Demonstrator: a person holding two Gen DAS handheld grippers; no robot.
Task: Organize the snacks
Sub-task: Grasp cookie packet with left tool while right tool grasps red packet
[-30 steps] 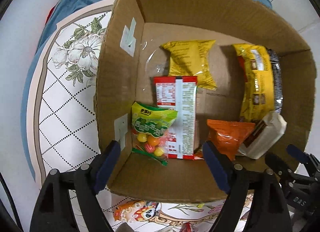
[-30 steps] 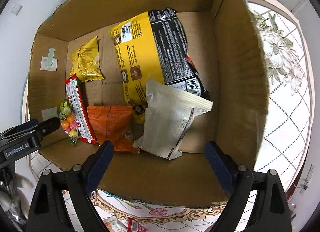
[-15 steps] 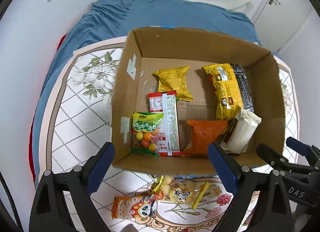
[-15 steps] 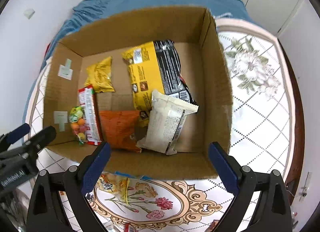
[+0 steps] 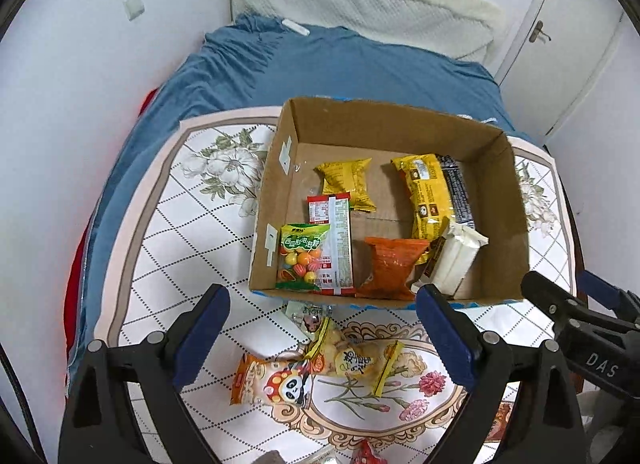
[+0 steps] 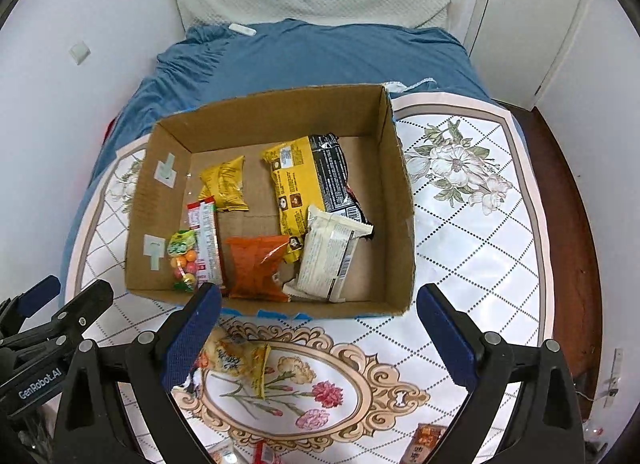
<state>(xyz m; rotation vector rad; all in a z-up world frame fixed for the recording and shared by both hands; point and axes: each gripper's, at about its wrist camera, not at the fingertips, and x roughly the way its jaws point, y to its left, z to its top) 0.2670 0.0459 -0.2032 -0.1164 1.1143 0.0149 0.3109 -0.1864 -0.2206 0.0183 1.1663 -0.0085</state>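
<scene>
Six snack packets lie flat in the open brown cardboard box [image 5: 516, 200], ahead of both claws: a green bag of coloured candy balls [image 5: 301, 257] against the left wall, a red-and-white wrapper [image 5: 335, 240] touching it, a small yellow pouch [image 5: 348, 183] further back, an orange pouch [image 5: 391, 269] at the near wall, a large yellow-and-black bag [image 5: 432, 194] to the right, and a white pillow pack [image 5: 454, 260] leaning on that bag's near end.

Compared with a second ago, when both cameras sat low over the box and saw little else, the whole box and the floral-patterned counter [image 5: 172, 248] around it are now in view: both hands have lifted up and back. The left claw [image 5: 320, 338] has just been opening and now stands wide with nothing between its blue pads; the right claw [image 6: 318, 330] has also spread a little further and is equally empty. I judge the candy bag and the white pack to be freshly set down and released.

Closer in, just below the left claw, more snacks wait on the counter: an orange packet with a panda cartoon [image 5: 272, 382] and a clear yellow-trimmed bag of round biscuits [image 5: 356, 358], touching each other, plus a small packet [image 5: 306, 314] right beside the box's near wall. Other wrappers show only partly at the bottom edge. A blue-covered bed [image 5: 340, 64] lies beyond the box.

The job looks partly done; the next pick is probably one of these near packets.
</scene>
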